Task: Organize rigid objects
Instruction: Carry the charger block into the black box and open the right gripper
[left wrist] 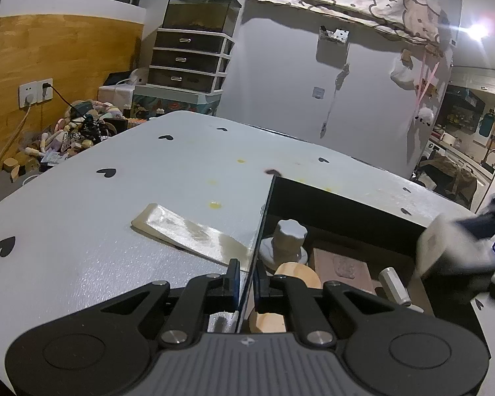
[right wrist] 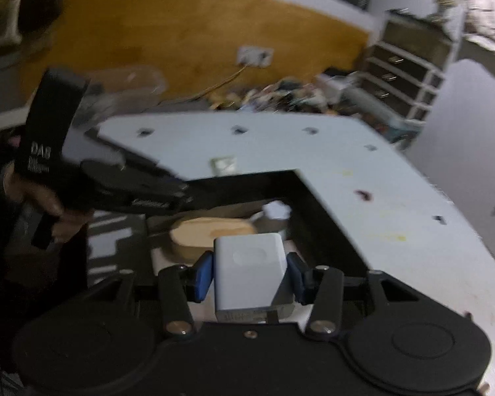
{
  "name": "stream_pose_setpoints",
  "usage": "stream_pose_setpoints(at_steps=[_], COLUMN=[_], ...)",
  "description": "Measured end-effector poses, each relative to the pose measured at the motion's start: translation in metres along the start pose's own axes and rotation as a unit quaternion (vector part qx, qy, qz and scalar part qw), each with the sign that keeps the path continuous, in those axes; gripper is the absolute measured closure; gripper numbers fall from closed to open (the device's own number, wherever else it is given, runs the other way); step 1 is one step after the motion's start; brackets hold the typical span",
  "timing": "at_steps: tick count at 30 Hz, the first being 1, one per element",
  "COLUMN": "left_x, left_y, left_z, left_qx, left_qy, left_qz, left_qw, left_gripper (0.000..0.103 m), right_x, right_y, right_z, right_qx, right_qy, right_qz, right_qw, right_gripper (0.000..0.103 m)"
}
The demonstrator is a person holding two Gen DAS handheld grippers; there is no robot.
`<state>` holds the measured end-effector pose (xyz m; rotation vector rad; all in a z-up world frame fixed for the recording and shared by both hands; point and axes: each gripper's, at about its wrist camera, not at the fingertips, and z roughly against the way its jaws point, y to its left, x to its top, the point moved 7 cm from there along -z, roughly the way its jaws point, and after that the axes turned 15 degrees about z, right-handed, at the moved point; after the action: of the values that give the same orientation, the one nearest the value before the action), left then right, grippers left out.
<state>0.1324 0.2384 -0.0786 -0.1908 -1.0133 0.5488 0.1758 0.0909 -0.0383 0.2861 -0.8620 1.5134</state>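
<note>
The left gripper (left wrist: 246,275) was clamped on the black box's thin wall (left wrist: 262,227). The right gripper (right wrist: 249,275) grasped a white charger block (right wrist: 249,274) above the box, where a wooden disc (right wrist: 211,232) and white knob (left wrist: 288,236) crowded the space; a cream tray (left wrist: 188,232) lay beside the box on the table (left wrist: 82,231).

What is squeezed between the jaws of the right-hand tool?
A white cube-shaped charger, gripped on both sides by the blue pads, above the black box; the right wrist view shows it.
</note>
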Motion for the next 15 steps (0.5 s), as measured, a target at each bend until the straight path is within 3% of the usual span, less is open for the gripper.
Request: stream_pose_setpoints(at_steps=[8,15], left_x=[0.001,0.002], left_y=[0.0,0.0], left_z=[0.002,0.001], left_qx=[-0.008,-0.011], left_qy=[0.004,0.008], left_qz=[0.001,0.002], left_qw=[1.0,0.9999], left_gripper=[0.095,0.095], right_x=[-0.001,0.0], right_y=[0.004,-0.003], right_z=[-0.038,-0.052], right_qx=[0.063,0.099], right_qy=[0.049,0.06], right_qz=[-0.02,-0.063], right_qw=[0.997,0.991], right_gripper=[0.055,0.055])
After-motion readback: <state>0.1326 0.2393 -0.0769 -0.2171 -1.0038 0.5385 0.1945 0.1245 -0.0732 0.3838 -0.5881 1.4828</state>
